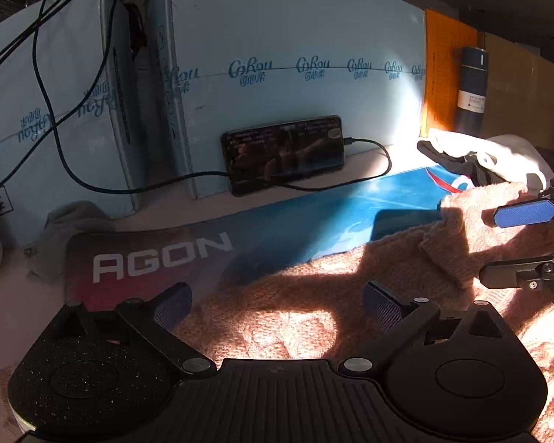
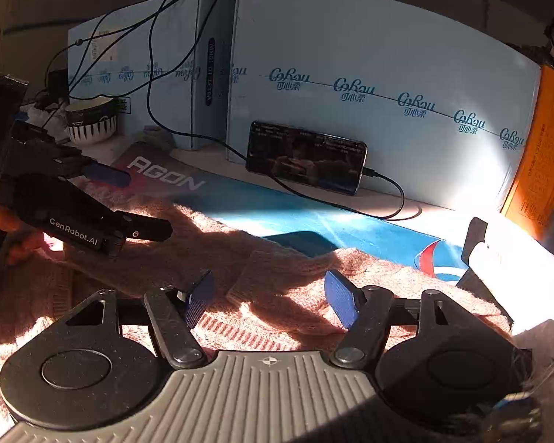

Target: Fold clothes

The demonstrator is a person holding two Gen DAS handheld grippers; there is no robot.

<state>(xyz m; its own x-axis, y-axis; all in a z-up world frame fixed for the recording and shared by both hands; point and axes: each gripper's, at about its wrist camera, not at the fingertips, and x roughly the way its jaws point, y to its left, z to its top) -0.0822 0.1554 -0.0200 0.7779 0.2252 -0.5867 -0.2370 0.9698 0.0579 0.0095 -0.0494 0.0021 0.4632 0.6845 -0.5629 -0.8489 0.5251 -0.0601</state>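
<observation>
A pink knitted sweater [image 1: 299, 310] lies spread on the desk mat [image 1: 277, 229] and also fills the lower half of the right wrist view [image 2: 277, 280]. My left gripper [image 1: 277, 306] is open, its blue pads wide apart just above the sweater. My right gripper [image 2: 269, 301] is open over the sweater near a folded cuff [image 2: 255, 273]. The right gripper also shows at the right edge of the left wrist view [image 1: 513, 243], open. The left gripper shows at the left of the right wrist view [image 2: 144, 203], open.
A phone [image 1: 284, 153] on a charging cable leans against light blue boxes [image 1: 295, 55] at the back. White and dark clothes [image 1: 480, 158] lie at the right, near a dark bottle [image 1: 471, 88] and an orange box [image 1: 443, 74]. A patterned bowl [image 2: 90, 120] stands back left.
</observation>
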